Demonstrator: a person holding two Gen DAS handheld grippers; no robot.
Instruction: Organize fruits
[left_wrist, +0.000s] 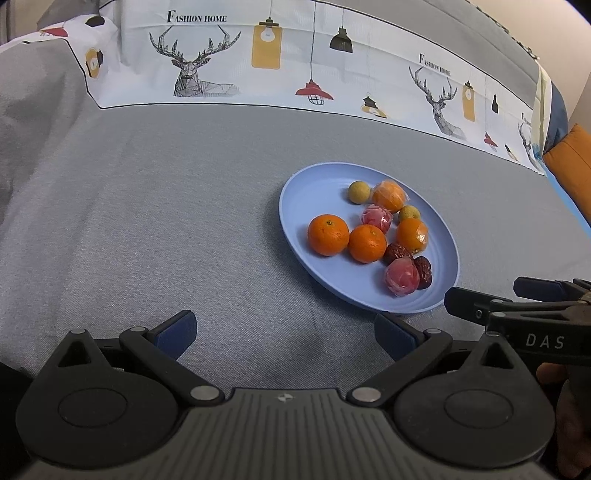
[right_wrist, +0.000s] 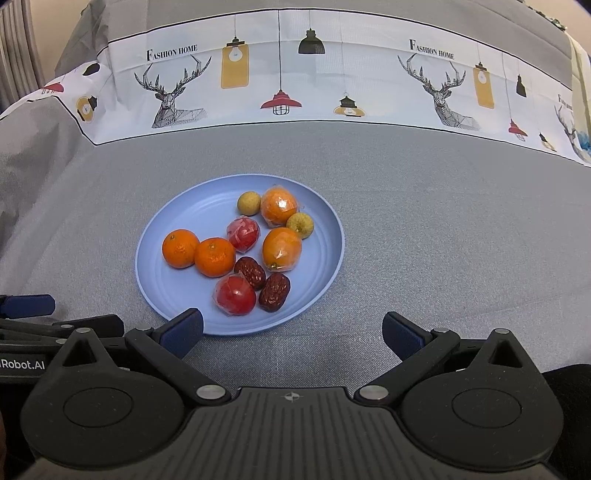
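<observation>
I had both grippers low over the near edge of the table, side by side. My left gripper (left_wrist: 284, 334) stood with its jaws spread wide and nothing between them, only grey cloth (left_wrist: 147, 221) beneath. My right gripper (right_wrist: 293, 334) was just as wide and just as empty; its left finger (right_wrist: 183, 330) overlapped the plate's (right_wrist: 173, 218) near rim in the wrist view, though I could not tell if it touched.

The plate lay ahead and to the right of my left jaws, and ahead and a little left of my right ones, so I judged the right hand the nearer. Nearest that hand sat a wrapped red fruit (right_wrist: 235, 295) with two dates (right_wrist: 274, 291) beside it, their long axes running roughly away from me. Farther in came two bare oranges (right_wrist: 215, 257) touching at the left, another red fruit (right_wrist: 243, 233), two wrapped oranges (right_wrist: 282, 249), and two small yellow fruits (right_wrist: 248, 203) at the far side.

All the fruit lay on the plate, mixed by kind. That fitted either a gathered pile or one awaiting sorting.
</observation>
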